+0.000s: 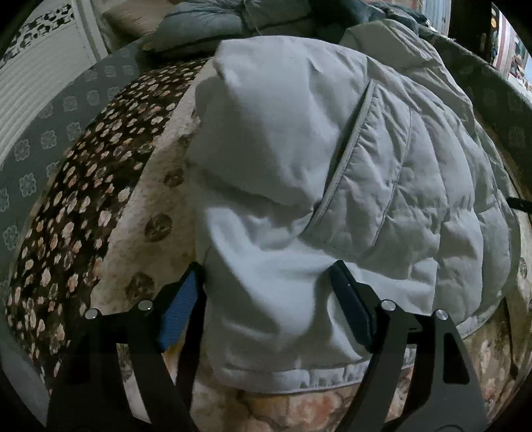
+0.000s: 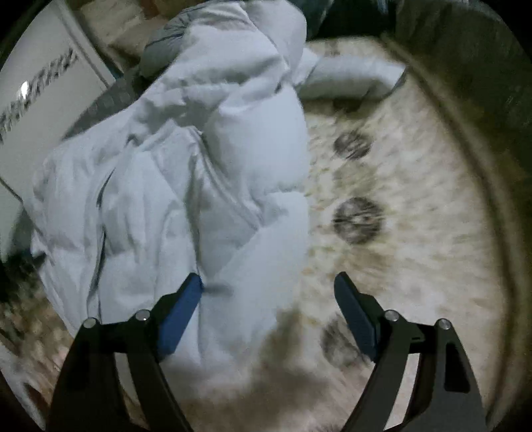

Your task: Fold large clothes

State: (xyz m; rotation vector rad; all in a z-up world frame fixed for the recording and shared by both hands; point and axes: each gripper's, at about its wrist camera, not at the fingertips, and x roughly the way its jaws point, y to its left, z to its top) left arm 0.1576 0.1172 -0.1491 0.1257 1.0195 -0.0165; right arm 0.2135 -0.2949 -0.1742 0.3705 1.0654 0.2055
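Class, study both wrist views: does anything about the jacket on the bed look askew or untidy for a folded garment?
Yes. The jacket lies bunched rather than flat: its hood is flopped over the quilted body, and in the right view one sleeve sticks out sideways across the blanket. Nothing looks torn or spilled.

Dim, cold-toned room light. The right wrist view is smeared by motion blur (the left stays sharper), and fisheye bending darkens every corner.

jackets: 1 point(image 1: 332, 166) | blankets: 1 point(image 1: 143, 212) | pillows: 1 point(image 1: 199, 26) | grippers: 2
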